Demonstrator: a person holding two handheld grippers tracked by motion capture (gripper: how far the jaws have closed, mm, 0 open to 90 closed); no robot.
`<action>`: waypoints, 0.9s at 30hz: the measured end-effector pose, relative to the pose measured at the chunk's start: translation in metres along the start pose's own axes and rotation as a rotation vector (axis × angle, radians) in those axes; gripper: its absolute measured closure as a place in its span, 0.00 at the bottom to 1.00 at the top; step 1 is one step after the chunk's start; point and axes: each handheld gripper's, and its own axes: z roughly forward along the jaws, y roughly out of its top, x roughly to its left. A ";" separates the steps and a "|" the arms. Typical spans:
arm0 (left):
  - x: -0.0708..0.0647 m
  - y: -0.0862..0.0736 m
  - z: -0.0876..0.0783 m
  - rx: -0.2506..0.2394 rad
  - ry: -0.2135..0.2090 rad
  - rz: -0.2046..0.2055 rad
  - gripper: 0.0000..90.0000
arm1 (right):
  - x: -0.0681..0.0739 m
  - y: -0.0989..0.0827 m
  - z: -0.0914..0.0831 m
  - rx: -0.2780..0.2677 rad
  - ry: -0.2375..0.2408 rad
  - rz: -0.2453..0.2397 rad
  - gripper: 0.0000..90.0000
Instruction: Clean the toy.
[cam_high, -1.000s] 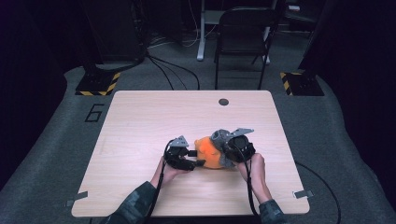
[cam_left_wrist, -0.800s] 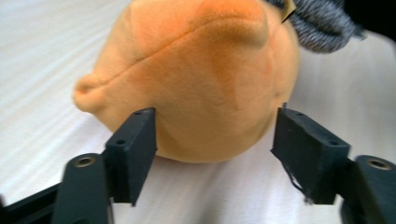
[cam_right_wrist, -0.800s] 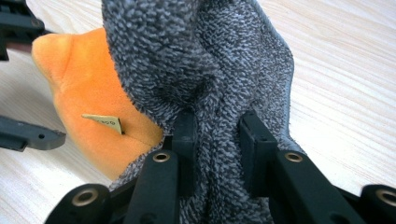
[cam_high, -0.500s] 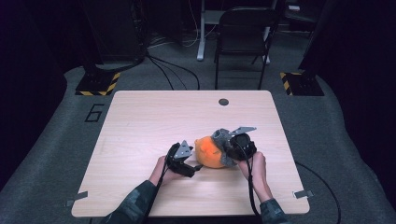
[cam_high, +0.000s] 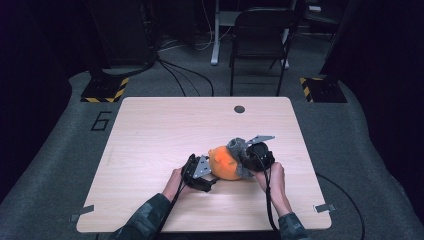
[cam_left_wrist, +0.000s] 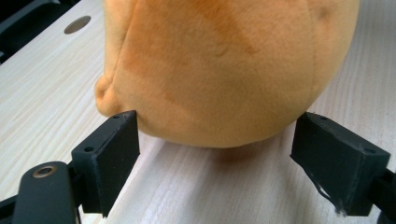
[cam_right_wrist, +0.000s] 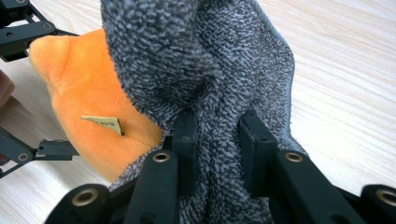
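An orange plush toy (cam_high: 224, 163) lay on the wooden counter (cam_high: 165, 130), toward its six o'clock edge, partly wrapped in a grey fleece cloth (cam_high: 239, 148) on its three o'clock side. The left gripper (cam_left_wrist: 217, 154) sat at the toy's nine o'clock with its fingers released, one just touching the plush, the other apart from it. The right gripper (cam_right_wrist: 215, 140) had its fingers clenched on a fold of the cloth. A small tag (cam_right_wrist: 103, 123) showed on the toy.

You're in a lab: dark grey carpeted floor (cam_high: 60, 165), yellow-and-black hazard-striped floor plates (cam_high: 106, 90), trailing black cables (cam_high: 185, 75), painted floor numeral 6 (cam_high: 101, 121).
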 end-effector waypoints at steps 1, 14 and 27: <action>-0.001 0.000 0.000 -0.005 -0.002 0.001 0.17 | 0.000 0.000 0.000 -0.003 -0.003 0.007 0.79; -0.010 -0.002 0.005 -0.028 0.046 0.027 0.59 | 0.002 -0.001 0.001 0.005 0.010 0.026 0.78; -0.007 -0.003 0.004 -0.037 0.028 -0.006 0.72 | -0.052 -0.035 -0.044 -0.061 -0.188 0.117 0.78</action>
